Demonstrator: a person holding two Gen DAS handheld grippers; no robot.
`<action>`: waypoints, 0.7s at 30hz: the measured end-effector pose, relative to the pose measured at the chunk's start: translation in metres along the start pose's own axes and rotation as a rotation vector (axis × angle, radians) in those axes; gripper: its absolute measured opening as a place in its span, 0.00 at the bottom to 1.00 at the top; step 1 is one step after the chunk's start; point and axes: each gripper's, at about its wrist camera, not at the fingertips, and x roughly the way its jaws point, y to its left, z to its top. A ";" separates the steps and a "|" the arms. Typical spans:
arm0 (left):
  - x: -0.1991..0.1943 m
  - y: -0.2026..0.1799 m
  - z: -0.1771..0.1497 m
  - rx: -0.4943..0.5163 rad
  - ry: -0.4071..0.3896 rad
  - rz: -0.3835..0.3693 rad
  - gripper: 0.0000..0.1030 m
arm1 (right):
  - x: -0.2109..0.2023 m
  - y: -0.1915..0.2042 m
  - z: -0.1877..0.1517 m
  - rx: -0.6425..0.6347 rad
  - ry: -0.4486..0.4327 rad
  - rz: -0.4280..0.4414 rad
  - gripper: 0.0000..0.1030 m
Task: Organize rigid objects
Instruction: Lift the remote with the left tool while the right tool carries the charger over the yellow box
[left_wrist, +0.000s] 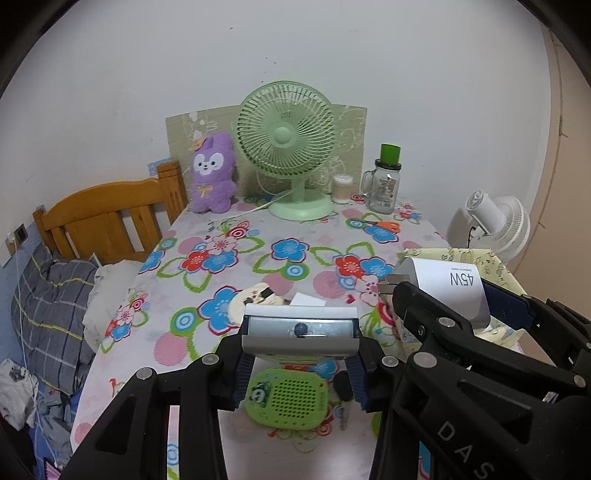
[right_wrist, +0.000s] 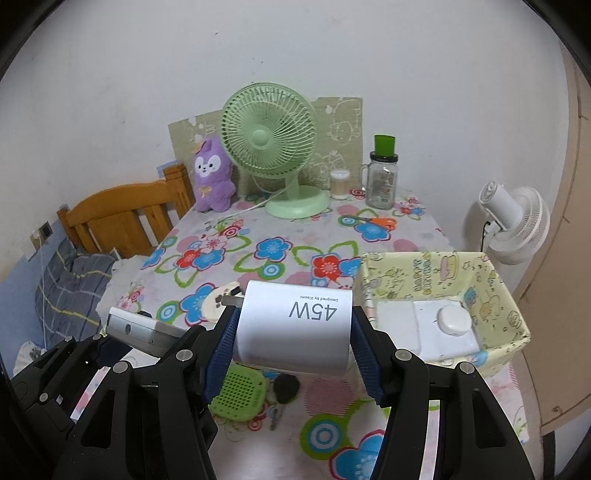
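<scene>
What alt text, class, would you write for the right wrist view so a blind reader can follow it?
The right gripper holds a white 45W charger in its jaws above a floral tablecloth, left of a yellow fabric basket containing white items. The left gripper holds a grey box; a green fan stands behind.

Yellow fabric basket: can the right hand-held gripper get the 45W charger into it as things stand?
Probably yes. The right hand-held gripper grips the charger just left of the basket, whose top is open; nothing stands between them, and only low white items lie inside.
</scene>
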 end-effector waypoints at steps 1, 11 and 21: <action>0.000 -0.002 0.001 0.001 -0.001 -0.001 0.44 | -0.001 -0.003 0.001 0.002 -0.002 -0.002 0.61; 0.006 -0.031 0.010 0.015 0.001 -0.009 0.43 | 0.001 -0.032 0.008 0.022 -0.004 -0.010 0.61; 0.019 -0.070 0.019 0.047 0.008 -0.035 0.44 | 0.008 -0.071 0.014 0.055 0.007 -0.026 0.61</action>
